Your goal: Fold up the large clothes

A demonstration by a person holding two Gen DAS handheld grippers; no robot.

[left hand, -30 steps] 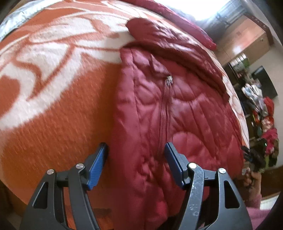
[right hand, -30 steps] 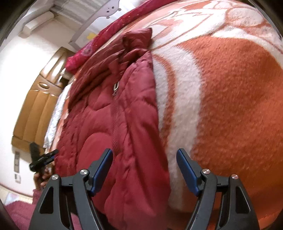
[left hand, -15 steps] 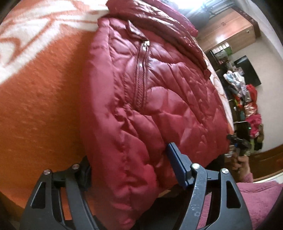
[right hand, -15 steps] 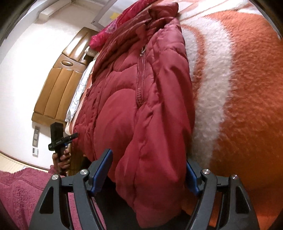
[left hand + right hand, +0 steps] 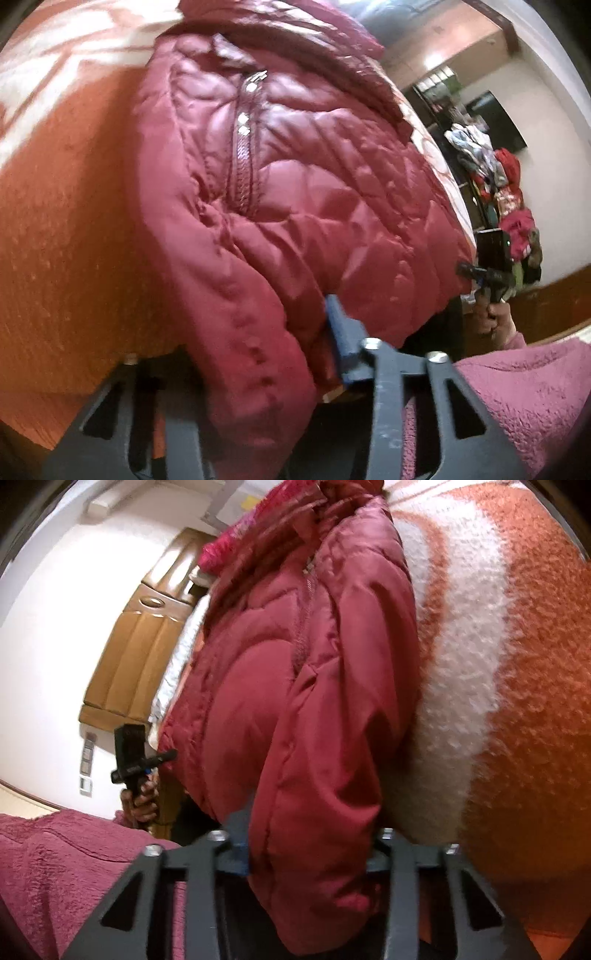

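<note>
Dark red quilted nylon: a puffer jacket (image 5: pixel 295 192) lies on an orange-and-white fleece blanket (image 5: pixel 74 221) spread over a bed, its zip (image 5: pixel 243 155) closed and its hem hanging over the bed's edge. The left tongs (image 5: pixel 258 350) have just been closing and now pinch one hem corner, the blue pad at 3 o'clock pressed into the padding. The right tongs (image 5: pixel 306 853) have likewise just been closing and clamp the other hem corner, fabric bulging between both fingers. A pink fleece sleeve (image 5: pixel 66 867) shows at 8 o'clock in the right wrist view, a brown padded headboard (image 5: pixel 133 657) at 10 o'clock, and heaped clothes (image 5: pixel 495 177) at 2 o'clock in the left.
</note>
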